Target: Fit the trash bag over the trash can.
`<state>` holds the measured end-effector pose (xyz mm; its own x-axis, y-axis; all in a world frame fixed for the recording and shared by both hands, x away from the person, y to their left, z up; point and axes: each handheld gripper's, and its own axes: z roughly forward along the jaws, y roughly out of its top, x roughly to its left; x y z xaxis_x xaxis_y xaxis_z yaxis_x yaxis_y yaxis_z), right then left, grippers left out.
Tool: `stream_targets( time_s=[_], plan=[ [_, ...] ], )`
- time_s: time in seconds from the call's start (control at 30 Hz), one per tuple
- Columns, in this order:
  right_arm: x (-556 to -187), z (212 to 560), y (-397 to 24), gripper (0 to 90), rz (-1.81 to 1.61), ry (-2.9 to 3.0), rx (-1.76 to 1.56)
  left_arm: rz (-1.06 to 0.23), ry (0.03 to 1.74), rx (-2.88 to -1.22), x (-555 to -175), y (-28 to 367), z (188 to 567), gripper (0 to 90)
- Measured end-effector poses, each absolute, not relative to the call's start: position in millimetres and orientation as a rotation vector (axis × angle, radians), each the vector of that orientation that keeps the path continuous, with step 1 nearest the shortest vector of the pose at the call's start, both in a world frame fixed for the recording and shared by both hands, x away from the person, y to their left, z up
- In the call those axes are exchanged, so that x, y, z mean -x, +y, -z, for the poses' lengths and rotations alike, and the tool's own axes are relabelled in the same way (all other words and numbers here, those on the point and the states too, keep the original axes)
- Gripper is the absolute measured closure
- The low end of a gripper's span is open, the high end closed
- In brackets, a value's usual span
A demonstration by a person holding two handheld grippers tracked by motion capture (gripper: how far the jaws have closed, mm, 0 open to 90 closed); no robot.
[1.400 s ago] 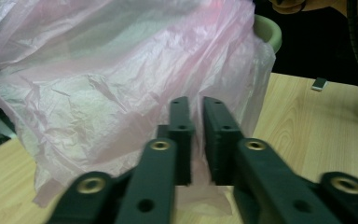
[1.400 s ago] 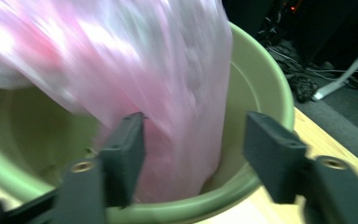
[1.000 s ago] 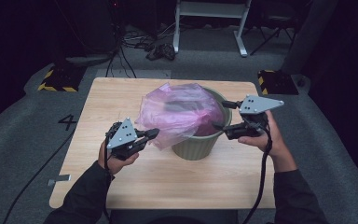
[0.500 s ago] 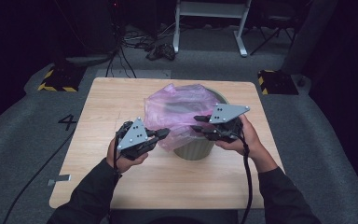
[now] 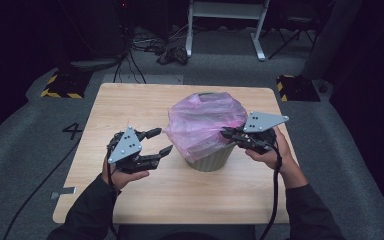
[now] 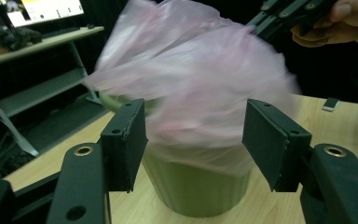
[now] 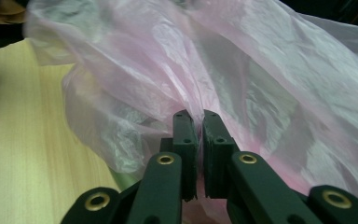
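Pale wooden table [image 5: 145, 107], crinkled pink bag [image 5: 205, 122] pinched by right gripper [image 5: 226, 133], left gripper [image 5: 161, 141] just released.

What you cannot make out around the bag and bin

In your left tool's view the pink bag [image 6: 200, 79] smears with motion blur, and it hides the green bin's [image 6: 200, 191] rim and upper wall; the frame's bottom edge cuts off that bin's base. In your right tool's view the right tool [image 7: 199, 122] pinches a fold of bag [image 7: 261, 70], so the film between its pads is hidden from you. From the high view, the bag [image 5: 205, 120] covers the bin's [image 5: 211, 161] mouth and contents.
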<state>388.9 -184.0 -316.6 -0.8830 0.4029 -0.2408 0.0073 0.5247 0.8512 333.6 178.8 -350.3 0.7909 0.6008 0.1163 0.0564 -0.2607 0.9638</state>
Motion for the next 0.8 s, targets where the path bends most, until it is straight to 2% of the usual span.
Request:
stream_targets(
  time_s=[0.23,0.27,0.37,0.4,0.53,0.6,0.67,0.8],
  plan=[
    [-388,316,-199,83.3,-1.322,2.345,-0.35,-0.456,0.489,-1.786,-348,177,354,43.1],
    [-389,316,-200,82.5,-1.324,2.344,-0.357,-0.474,0.484,-1.81,-348,172,354,43.2],
    [-388,317,-199,78.3,-1.316,2.343,-0.354,-0.459,0.435,-1.834,-349,163,354,51.5],
    [-387,317,-199,77.3,-1.315,2.343,-0.352,-0.466,0.424,-1.847,-349,160,353,57.4],
    [-384,316,-200,66.9,-1.327,2.331,-0.356,-0.464,0.388,-1.861,-351,153,351,79.4],
    [-382,315,-200,58.0,-1.332,2.319,-0.363,-0.472,0.374,-1.865,-351,152,350,86.3],
    [-379,314,-199,48.4,-1.352,2.314,-0.355,-0.496,0.357,-1.881,-351,151,349,88.9],
    [-367,309,-193,37.6,-1.39,2.32,-0.315,-0.506,0.345,-1.891,-349,148,348,89.9]
  ],
)
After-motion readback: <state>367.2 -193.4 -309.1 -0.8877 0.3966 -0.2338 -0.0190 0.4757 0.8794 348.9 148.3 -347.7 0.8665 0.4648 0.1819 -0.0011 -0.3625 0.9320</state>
